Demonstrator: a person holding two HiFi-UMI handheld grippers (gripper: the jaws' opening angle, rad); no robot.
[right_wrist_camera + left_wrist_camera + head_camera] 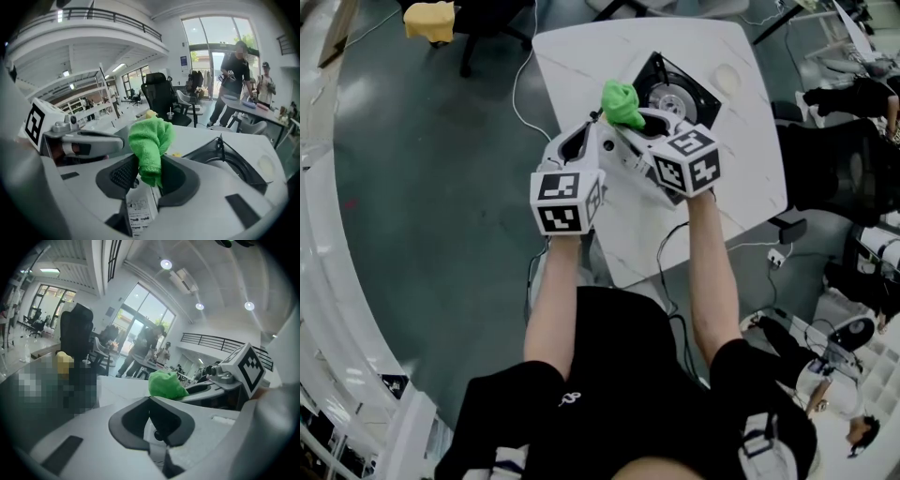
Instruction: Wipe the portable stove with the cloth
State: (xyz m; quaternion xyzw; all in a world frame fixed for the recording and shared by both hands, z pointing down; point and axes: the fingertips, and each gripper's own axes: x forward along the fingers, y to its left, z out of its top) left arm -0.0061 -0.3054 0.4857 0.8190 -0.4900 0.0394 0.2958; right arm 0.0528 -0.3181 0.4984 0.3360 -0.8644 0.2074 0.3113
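A black portable stove (673, 92) sits at the far side of the white table (741, 178); its rim also shows in the right gripper view as the stove (233, 161). My right gripper (625, 119) is shut on a bunched green cloth (622, 101), held in the air just left of the stove's near corner. The cloth (150, 143) sticks up from between the right gripper (149, 176) jaws. My left gripper (592, 124) hovers close beside it on the left, jaws together with nothing between them. From the left gripper (157, 427), the cloth (166, 384) shows just ahead.
A chair with a yellow cushion (429, 20) stands on the floor at the far left. Cables and a power strip (777, 255) lie by the table's right edge. People stand at desks (236, 65) in the background, and a black office chair (157, 91) is beyond the table.
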